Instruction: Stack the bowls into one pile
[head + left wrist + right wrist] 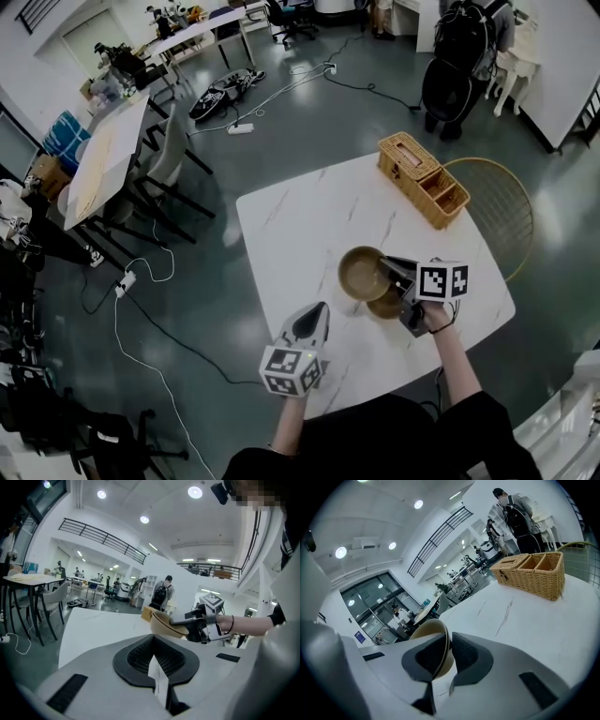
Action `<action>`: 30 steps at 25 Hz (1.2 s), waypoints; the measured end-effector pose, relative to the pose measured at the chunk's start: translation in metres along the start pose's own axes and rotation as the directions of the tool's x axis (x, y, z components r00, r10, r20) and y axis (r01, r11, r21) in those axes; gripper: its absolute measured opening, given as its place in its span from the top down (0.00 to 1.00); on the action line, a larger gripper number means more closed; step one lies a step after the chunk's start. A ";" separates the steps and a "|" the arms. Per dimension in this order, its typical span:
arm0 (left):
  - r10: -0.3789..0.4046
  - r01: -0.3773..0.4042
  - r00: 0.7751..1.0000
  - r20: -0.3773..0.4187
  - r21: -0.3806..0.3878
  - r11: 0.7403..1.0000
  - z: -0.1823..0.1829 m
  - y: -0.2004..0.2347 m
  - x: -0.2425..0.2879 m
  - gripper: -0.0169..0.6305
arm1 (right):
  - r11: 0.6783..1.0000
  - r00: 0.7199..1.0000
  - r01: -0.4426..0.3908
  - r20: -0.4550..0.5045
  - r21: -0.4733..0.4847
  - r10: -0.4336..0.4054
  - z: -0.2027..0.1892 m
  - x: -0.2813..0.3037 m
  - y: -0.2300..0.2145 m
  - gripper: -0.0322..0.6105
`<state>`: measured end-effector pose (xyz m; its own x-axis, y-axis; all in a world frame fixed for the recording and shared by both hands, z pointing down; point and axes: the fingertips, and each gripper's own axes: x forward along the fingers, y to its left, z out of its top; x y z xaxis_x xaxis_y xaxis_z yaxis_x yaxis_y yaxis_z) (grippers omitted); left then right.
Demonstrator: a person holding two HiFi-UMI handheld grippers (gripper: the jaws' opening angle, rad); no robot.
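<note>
No legible writing is showing anywhere; the blue wall sign (359, 637) is appearing far too small to read.

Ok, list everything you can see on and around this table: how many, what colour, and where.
Table: one, white marble, centre of the head view.
Basket: one, tan wicker, at the table's far right corner.
Held bowl: one, tan, lifted above the table.
Second bowl: one, brown, on the table, partly hidden below the held bowl.
Chair: one, gold wire, past the table's right edge.
Person with backpack: one, dark clothes, standing at far right.
Left gripper: one, grey, fingers together, empty, near the table's front edge.
Right gripper: one, grey, fingers pinching the held bowl's rim.
</note>
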<state>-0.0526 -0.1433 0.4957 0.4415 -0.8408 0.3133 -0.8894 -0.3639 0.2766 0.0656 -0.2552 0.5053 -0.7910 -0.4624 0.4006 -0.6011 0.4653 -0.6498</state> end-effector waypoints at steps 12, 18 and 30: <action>-0.042 0.042 0.999 -0.029 0.012 0.999 -0.010 -0.021 0.008 0.95 | 0.998 0.999 0.048 -0.020 0.035 -0.048 -0.028 -0.032 -0.024 0.89; -0.060 0.061 0.997 -0.055 0.011 0.998 -0.018 -0.021 0.012 0.95 | 0.994 0.996 0.089 -0.021 0.059 -0.088 -0.037 -0.039 -0.037 0.89; -0.092 0.093 0.991 -0.097 0.003 0.996 -0.032 -0.027 0.019 0.95 | 0.979 0.982 0.183 -0.066 0.092 -0.177 -0.061 -0.045 -0.061 0.89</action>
<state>-0.0162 -0.1361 0.5231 0.5308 -0.7608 0.3735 -0.8450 -0.4413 0.3020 0.1307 -0.2165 0.5665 -0.6776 -0.4866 0.5514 -0.7227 0.3017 -0.6218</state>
